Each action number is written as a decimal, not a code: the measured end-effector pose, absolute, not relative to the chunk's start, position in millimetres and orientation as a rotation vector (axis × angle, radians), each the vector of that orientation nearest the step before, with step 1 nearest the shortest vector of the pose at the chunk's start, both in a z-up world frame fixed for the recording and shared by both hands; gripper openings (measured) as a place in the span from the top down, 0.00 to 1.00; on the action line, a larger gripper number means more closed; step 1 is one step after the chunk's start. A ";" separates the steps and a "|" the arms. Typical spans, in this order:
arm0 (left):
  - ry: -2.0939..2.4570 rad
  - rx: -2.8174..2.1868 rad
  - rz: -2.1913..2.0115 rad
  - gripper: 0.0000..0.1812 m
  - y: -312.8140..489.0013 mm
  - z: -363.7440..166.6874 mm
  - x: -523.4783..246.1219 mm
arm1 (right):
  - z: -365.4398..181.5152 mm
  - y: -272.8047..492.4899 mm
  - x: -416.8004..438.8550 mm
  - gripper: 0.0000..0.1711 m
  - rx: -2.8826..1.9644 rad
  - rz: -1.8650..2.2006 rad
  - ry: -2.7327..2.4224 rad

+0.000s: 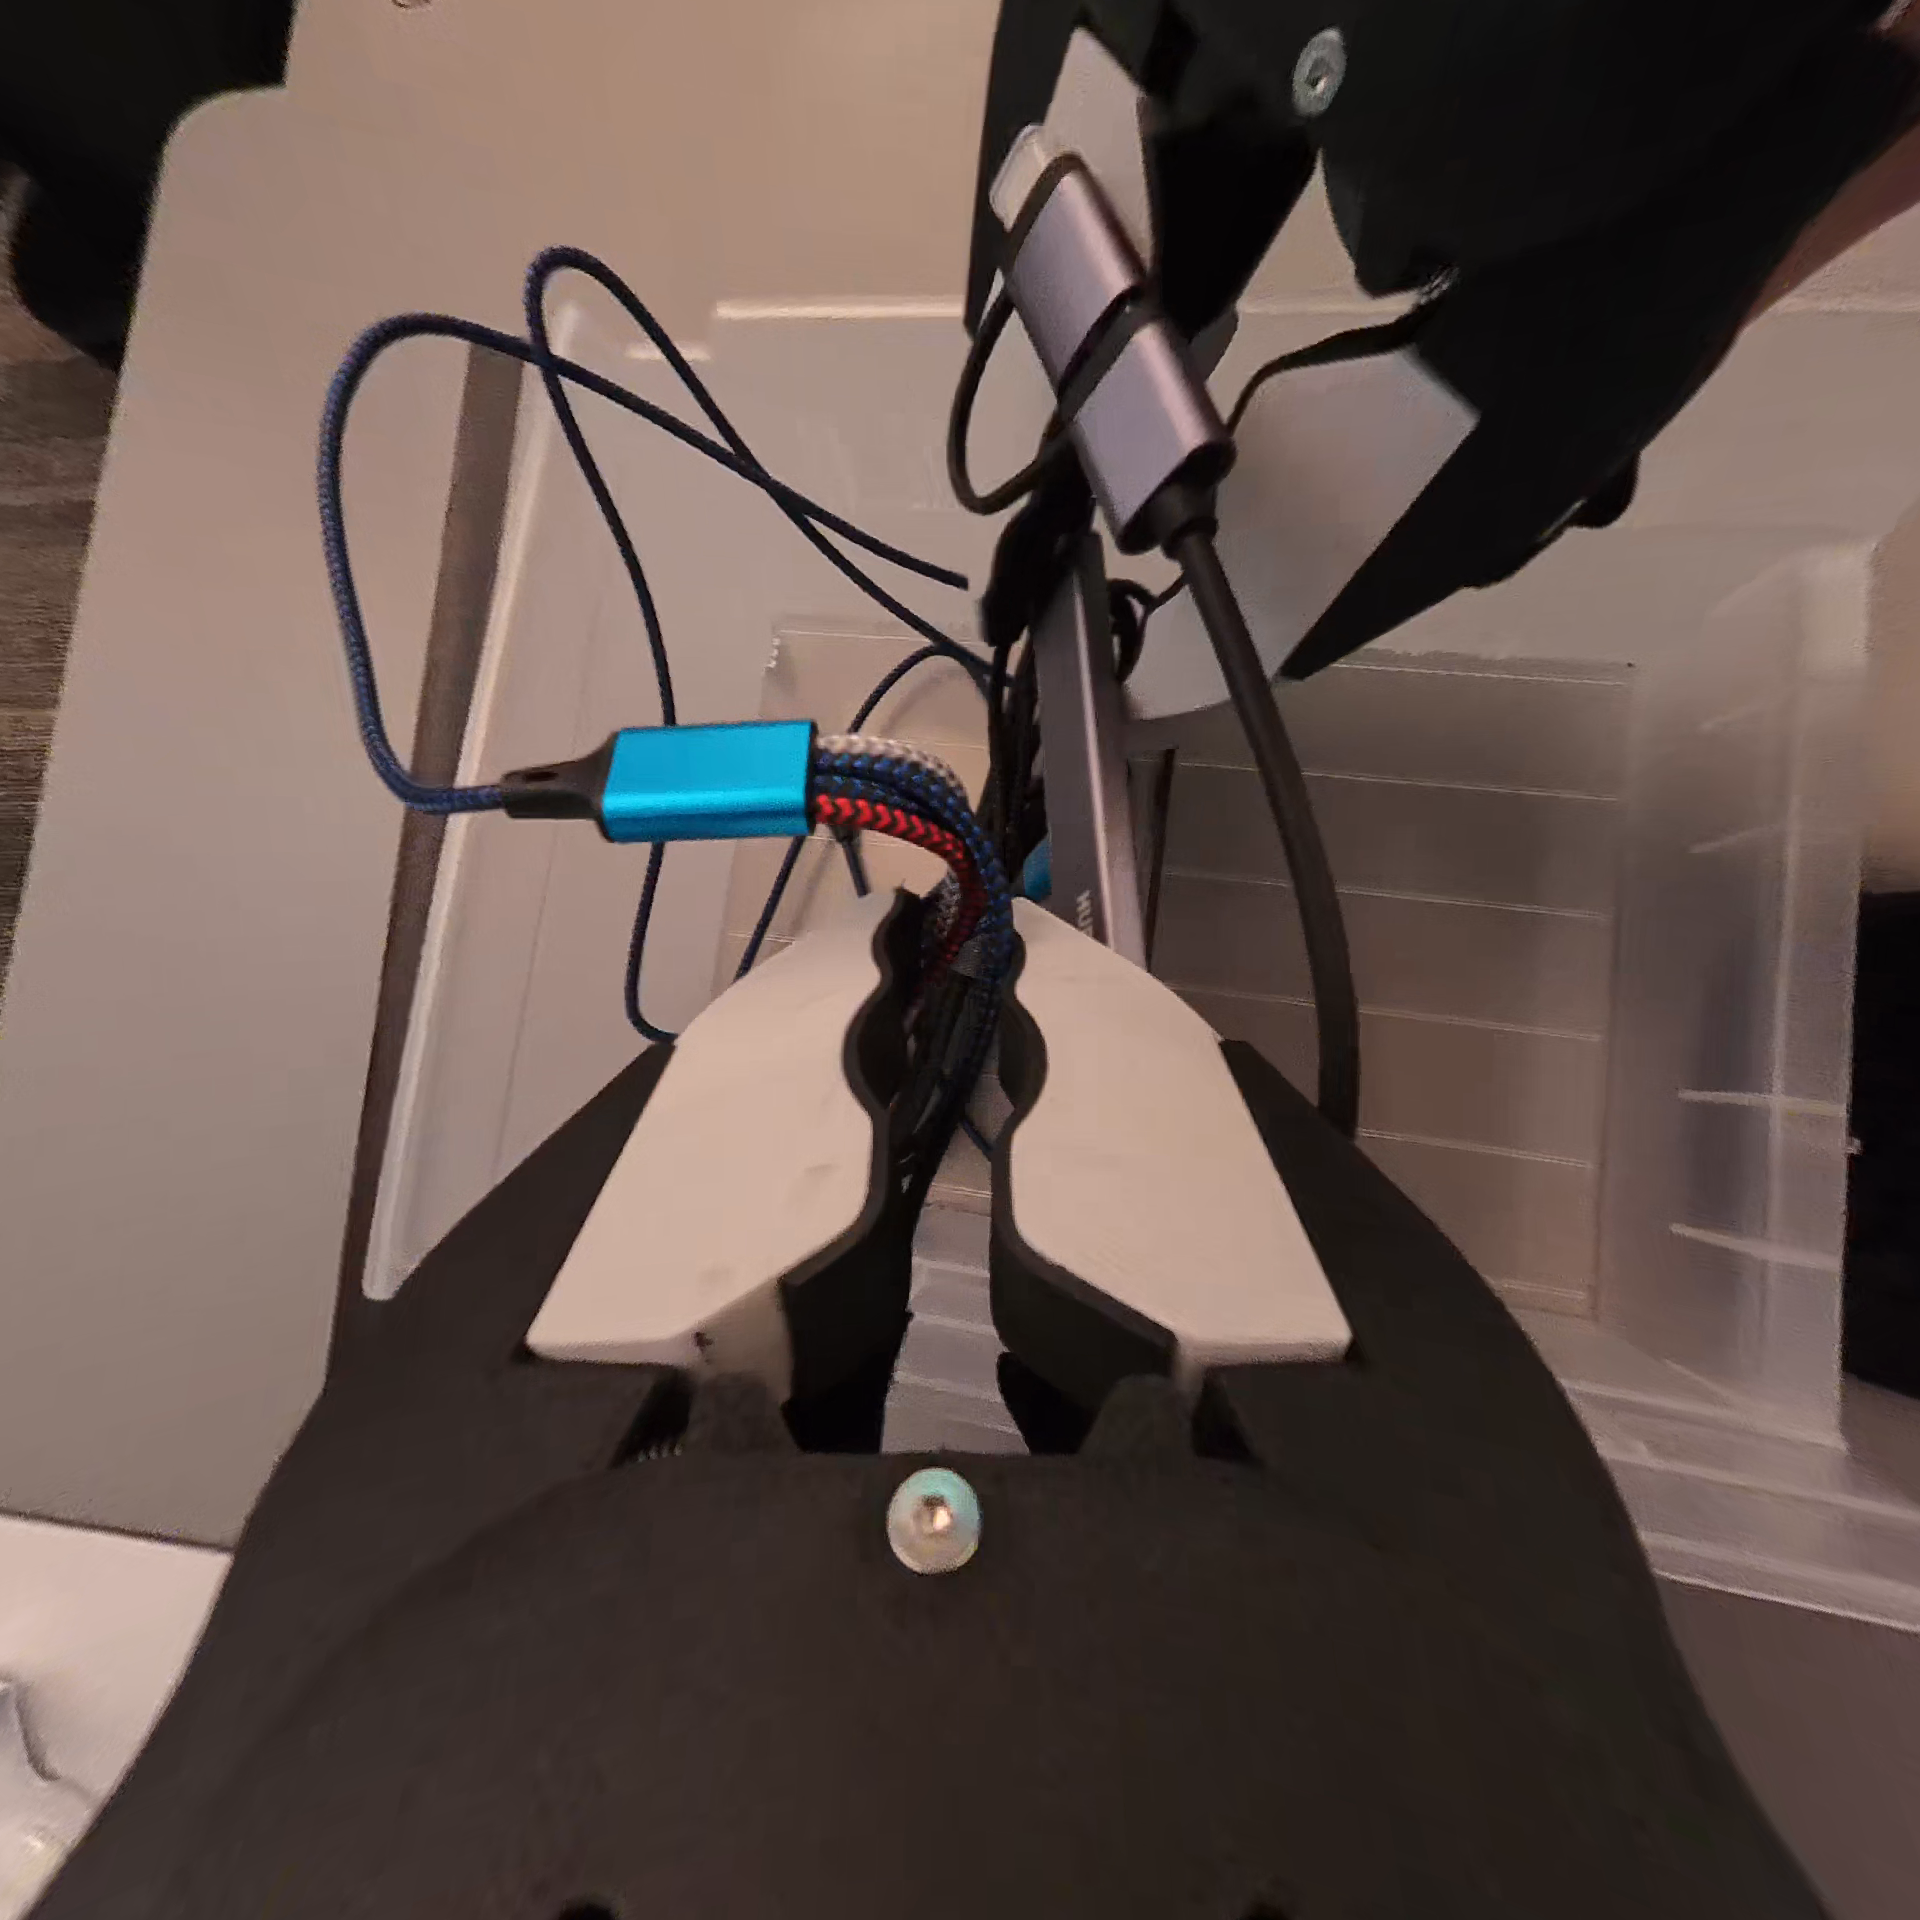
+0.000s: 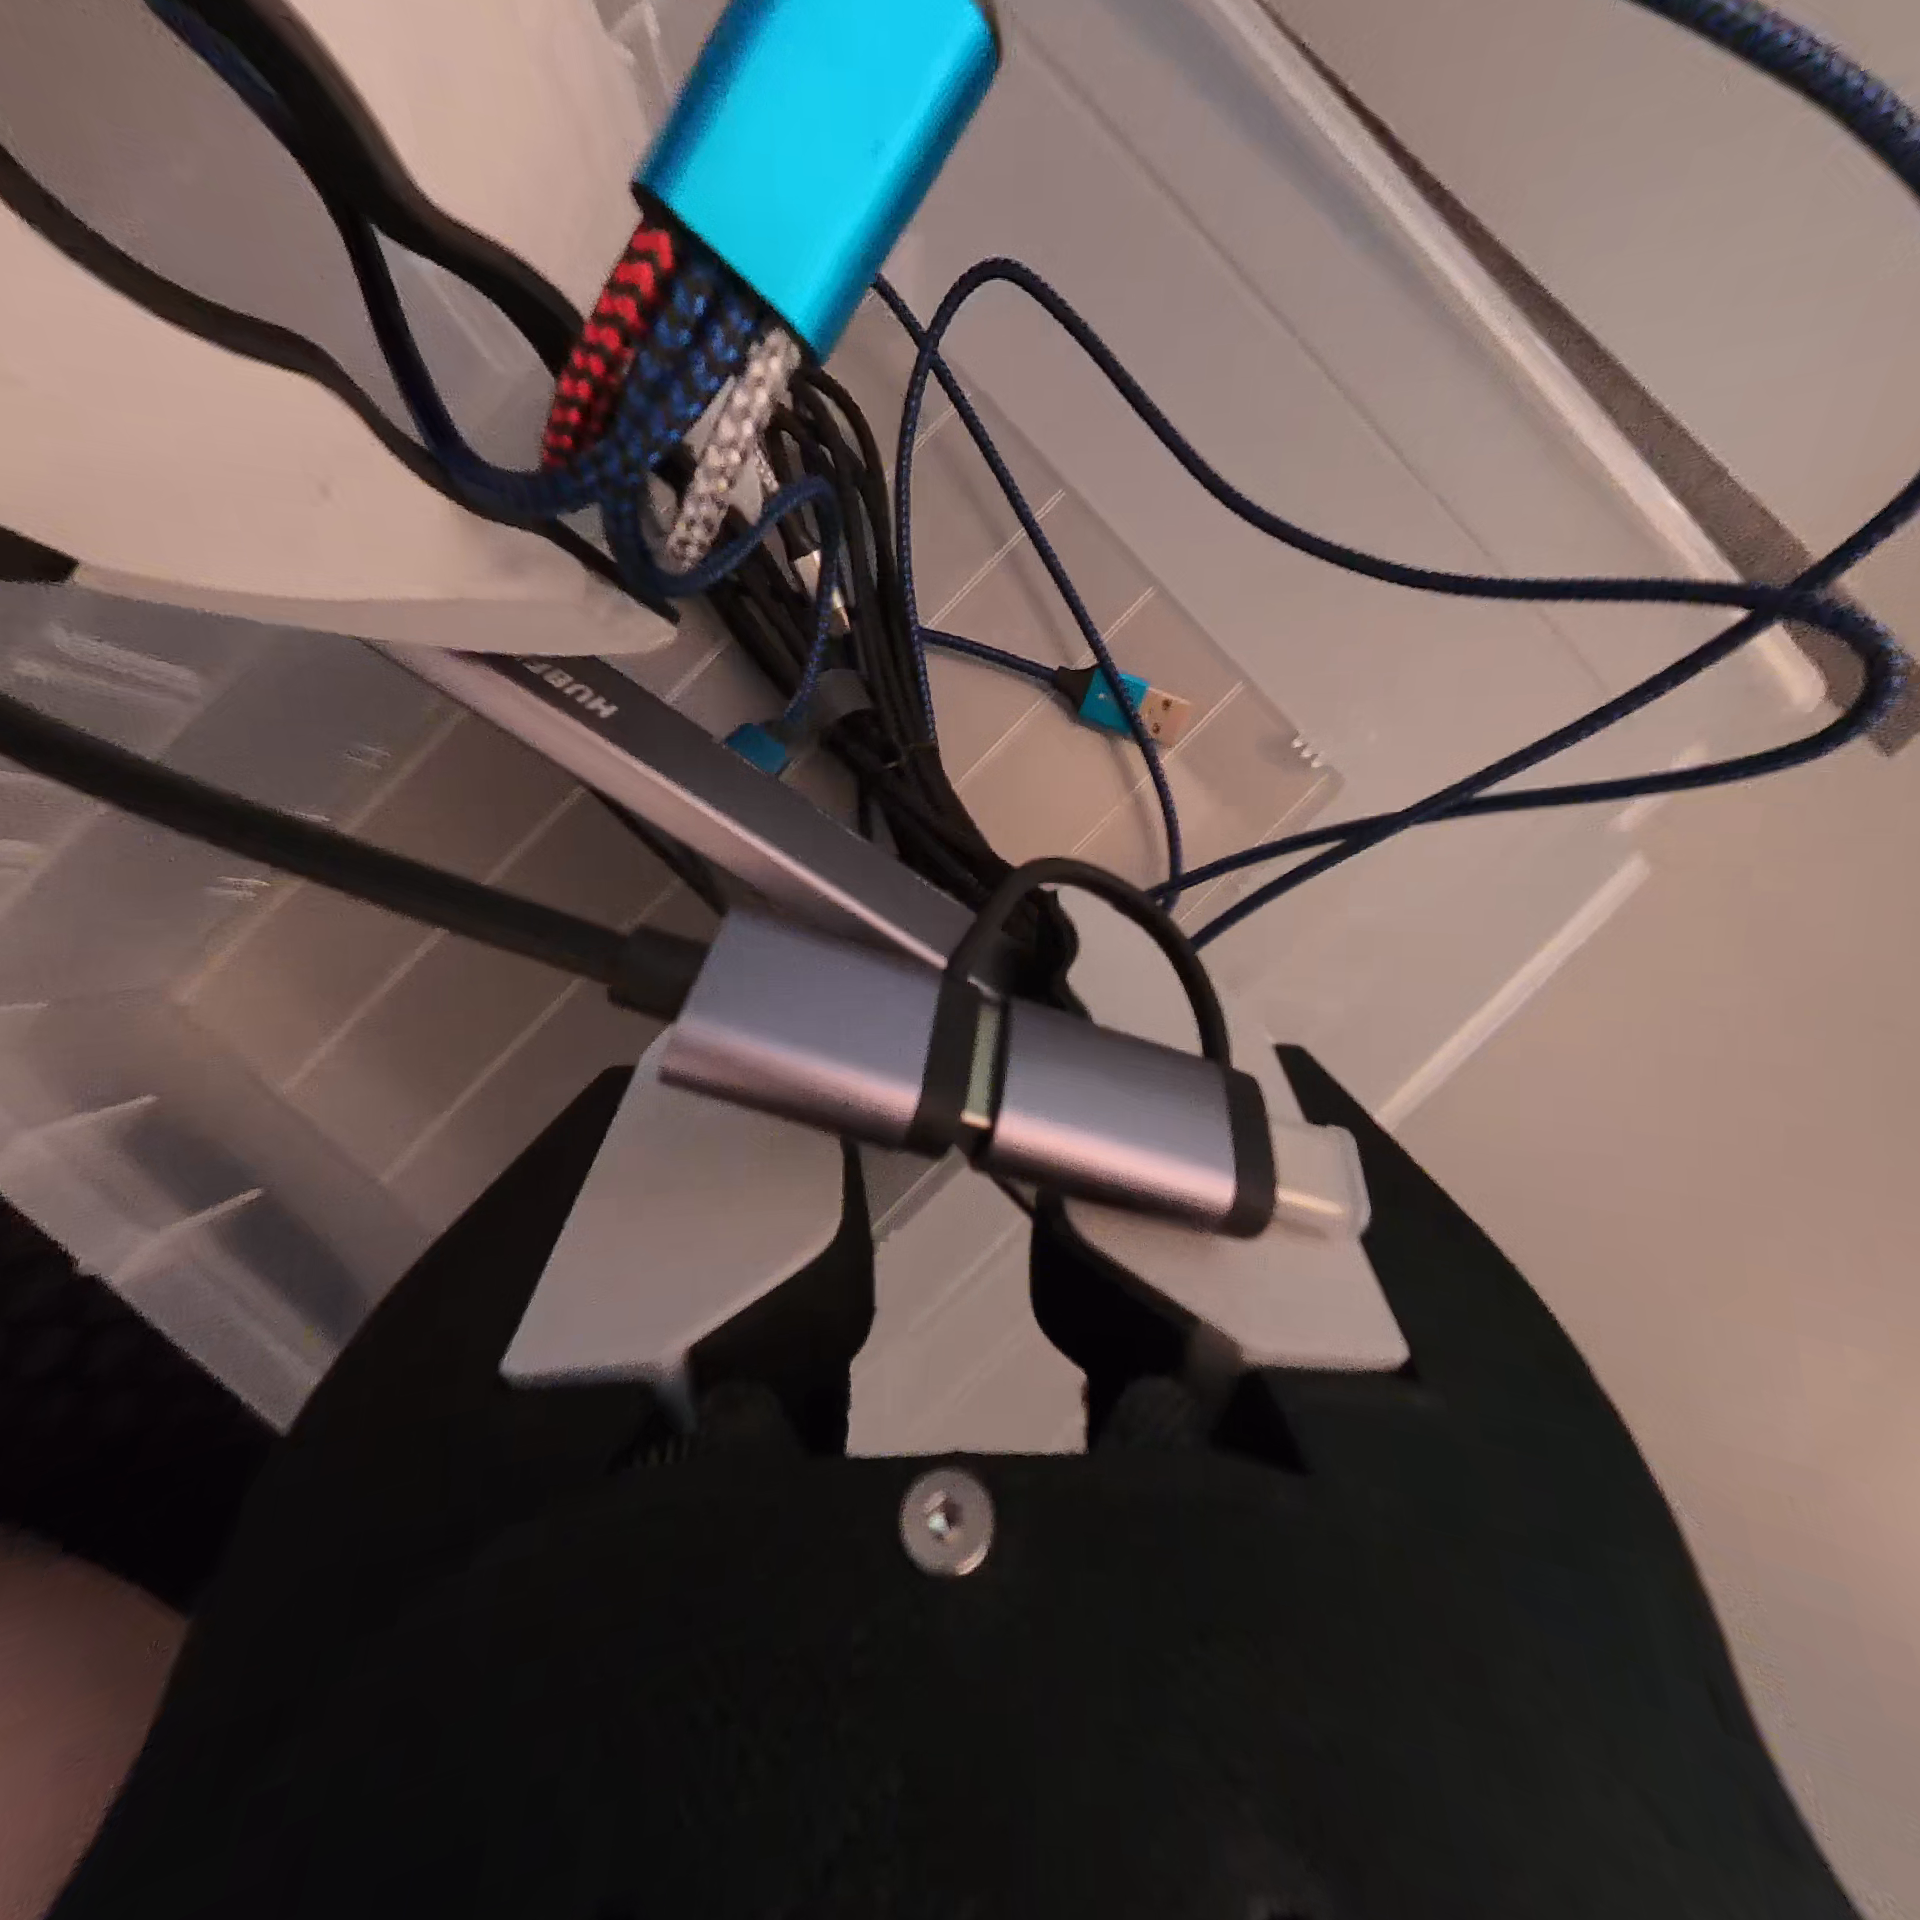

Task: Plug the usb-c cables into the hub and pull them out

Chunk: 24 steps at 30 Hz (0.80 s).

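While both cameras look down on the clear plastic bin (image 1: 1455,935) under my hands, each shows something the other misses. Taking the grey hub (image 2: 727,790) as landmark: my left wrist view shows my left gripper (image 1: 951,935) pinched shut on the bundle of braided cables (image 1: 961,904) just beside the hub's near end, with the blue metal splitter (image 1: 712,779) hanging left of it and its dark blue cord looping up and away. That same view shows my right gripper (image 1: 1195,343) above the hub. I cannot tell from either view whether it is clamped on the hub's far end. The grey adapter plug (image 1: 1112,364) lies across its white fingers (image 2: 727,1195), a black strap around it, its thick black cable running back past the hub.

Only my right wrist view shows a small loose blue USB plug (image 2: 1127,707) lying on the bin's lid beyond the hub.

The bin sits on a pale tabletop (image 1: 208,727); wood-grain flooring shows at the far left edge.
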State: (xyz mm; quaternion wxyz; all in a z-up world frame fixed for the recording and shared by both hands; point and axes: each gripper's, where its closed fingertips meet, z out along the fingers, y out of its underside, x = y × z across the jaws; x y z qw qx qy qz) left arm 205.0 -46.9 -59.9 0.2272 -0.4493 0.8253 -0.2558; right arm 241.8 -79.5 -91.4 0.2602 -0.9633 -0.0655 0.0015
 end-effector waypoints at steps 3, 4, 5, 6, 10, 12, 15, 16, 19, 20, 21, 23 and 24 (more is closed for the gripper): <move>2.321 -1.283 -0.741 0.94 -52.3 -62.6 208.0 | -90.8 -90.5 244.9 0.80 -2.625 0.011 -0.115; 2.334 -1.300 -0.738 0.94 -53.0 -63.9 208.4 | -90.6 -93.8 245.8 0.80 -2.627 0.005 -0.108; 2.346 -1.308 -0.729 0.94 -53.6 -64.6 208.5 | -90.0 -96.2 246.5 0.80 -2.631 0.003 -0.100; 2.346 -1.302 -0.720 0.94 -53.7 -64.2 209.1 | -88.9 -96.5 247.6 0.79 -2.631 -0.001 -0.090; 2.279 -1.267 -0.671 0.95 -46.1 -58.4 212.9 | -80.1 -81.4 261.2 0.67 -2.582 -0.118 -0.063; 2.255 -1.273 -0.679 0.94 -44.9 -55.3 211.7 | -78.7 -76.9 271.8 0.54 -2.568 -0.230 -0.075; 2.254 -1.307 -0.702 0.92 -44.9 -53.3 207.0 | -81.4 -90.2 273.0 0.52 -2.616 -0.227 -0.045; 2.258 -1.320 -0.681 0.92 -42.0 -53.2 205.4 | -79.1 -97.1 274.4 0.53 -2.617 -0.238 -0.035; 2.284 -1.330 -0.583 0.85 -32.2 -52.9 200.1 | -64.6 -117.0 274.5 0.55 -2.577 -0.217 0.044; 2.297 -1.319 -0.563 0.84 -31.2 -52.9 198.8 | -58.8 -122.3 273.7 0.56 -2.558 -0.214 0.063; 2.314 -1.300 -0.552 0.83 -32.5 -53.7 197.9 | -54.1 -127.0 272.9 0.57 -2.547 -0.223 0.068; 2.368 -1.259 -0.508 0.86 -36.5 -60.0 194.1 | -49.1 -134.8 267.8 0.59 -2.552 -0.223 0.070; 2.387 -1.246 -0.471 0.87 -37.5 -63.6 192.9 | -48.6 -138.0 263.9 0.59 -2.568 -0.218 0.069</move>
